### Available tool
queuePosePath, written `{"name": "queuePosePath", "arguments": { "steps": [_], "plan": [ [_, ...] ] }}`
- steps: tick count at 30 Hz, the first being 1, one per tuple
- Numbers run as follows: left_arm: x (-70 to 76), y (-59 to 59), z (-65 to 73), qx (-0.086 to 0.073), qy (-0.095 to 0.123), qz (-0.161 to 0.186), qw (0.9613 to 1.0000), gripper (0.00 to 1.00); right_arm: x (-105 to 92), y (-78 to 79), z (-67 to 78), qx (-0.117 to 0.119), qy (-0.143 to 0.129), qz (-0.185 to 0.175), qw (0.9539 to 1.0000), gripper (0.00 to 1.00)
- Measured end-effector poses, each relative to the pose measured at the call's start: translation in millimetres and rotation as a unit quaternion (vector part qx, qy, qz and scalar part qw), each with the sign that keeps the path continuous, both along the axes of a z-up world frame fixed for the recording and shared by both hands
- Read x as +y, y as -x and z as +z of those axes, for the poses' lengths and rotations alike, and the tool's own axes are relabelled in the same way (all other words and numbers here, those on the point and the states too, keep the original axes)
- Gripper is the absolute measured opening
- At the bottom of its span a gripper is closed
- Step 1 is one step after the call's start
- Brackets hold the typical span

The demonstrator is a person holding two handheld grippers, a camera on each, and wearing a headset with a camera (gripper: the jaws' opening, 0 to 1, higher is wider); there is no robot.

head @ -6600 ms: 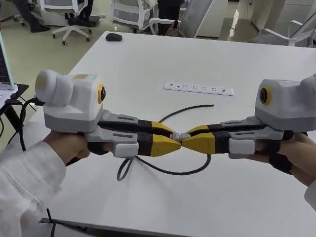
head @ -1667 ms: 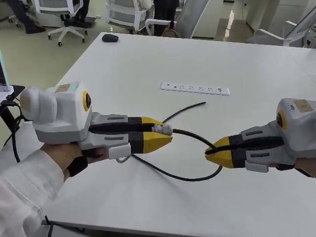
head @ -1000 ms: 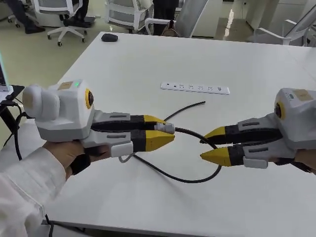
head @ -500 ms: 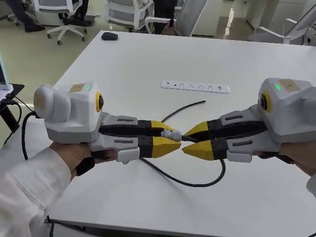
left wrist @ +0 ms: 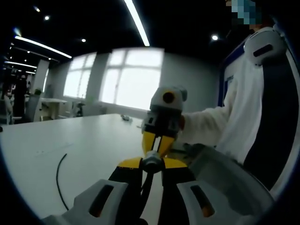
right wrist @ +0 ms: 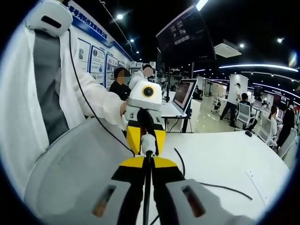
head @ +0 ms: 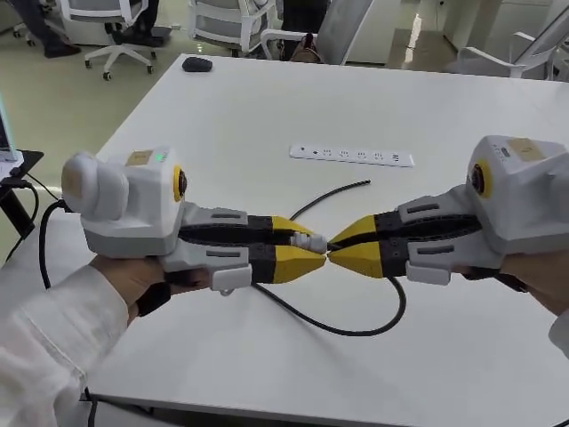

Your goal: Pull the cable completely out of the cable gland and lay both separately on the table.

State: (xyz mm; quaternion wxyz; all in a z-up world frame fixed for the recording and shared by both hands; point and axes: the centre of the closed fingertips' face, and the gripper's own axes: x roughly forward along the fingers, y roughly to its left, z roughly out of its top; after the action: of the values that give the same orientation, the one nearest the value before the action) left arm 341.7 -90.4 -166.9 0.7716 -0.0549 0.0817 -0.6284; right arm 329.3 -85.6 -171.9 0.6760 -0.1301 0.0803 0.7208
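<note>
Yellow jaw tips meet almost nose to nose over the near part of the white table (head: 267, 107) in the head view. The left gripper (head: 308, 246) pinches the pale cable gland (head: 313, 241), as it did in the earlier pictures. The right gripper (head: 332, 250) was spread and well to the right a second ago, and half a second ago its jaws sat slightly apart around the lead. Now they are pressed onto the black cable (head: 347, 188) just beside the gland. The cable is still seated in the gland, held above the table. Its slack loops on the table below the right gripper, passes under the left one and ends near the white power strip (head: 351, 157). A black computer mouse (head: 196, 63) lies at the far left corner.

In the left gripper view, the left gripper (left wrist: 152, 165) holds the cable gland (left wrist: 152, 162) between its tips. The right gripper (left wrist: 157, 144) faces it, just beyond. A stretch of cable (left wrist: 58, 176) lies on the table to the left.

In the right gripper view, the right gripper (right wrist: 146, 162) is clamped on the cable (right wrist: 147, 190), which runs straight up between the jaws to the cable gland (right wrist: 148, 139). The left gripper (right wrist: 147, 143) holds that gland.
</note>
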Motion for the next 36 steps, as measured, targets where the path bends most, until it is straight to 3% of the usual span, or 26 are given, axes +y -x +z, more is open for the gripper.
{"name": "queuePosePath", "arguments": {
  "steps": [36],
  "plan": [
    [10.1,-2.7,-4.4,0.002,-0.005,0.013,0.9999,0.16,-38.9,-10.2,-32.0,0.012,0.026,-0.031,0.9991,0.03]
  ]
}}
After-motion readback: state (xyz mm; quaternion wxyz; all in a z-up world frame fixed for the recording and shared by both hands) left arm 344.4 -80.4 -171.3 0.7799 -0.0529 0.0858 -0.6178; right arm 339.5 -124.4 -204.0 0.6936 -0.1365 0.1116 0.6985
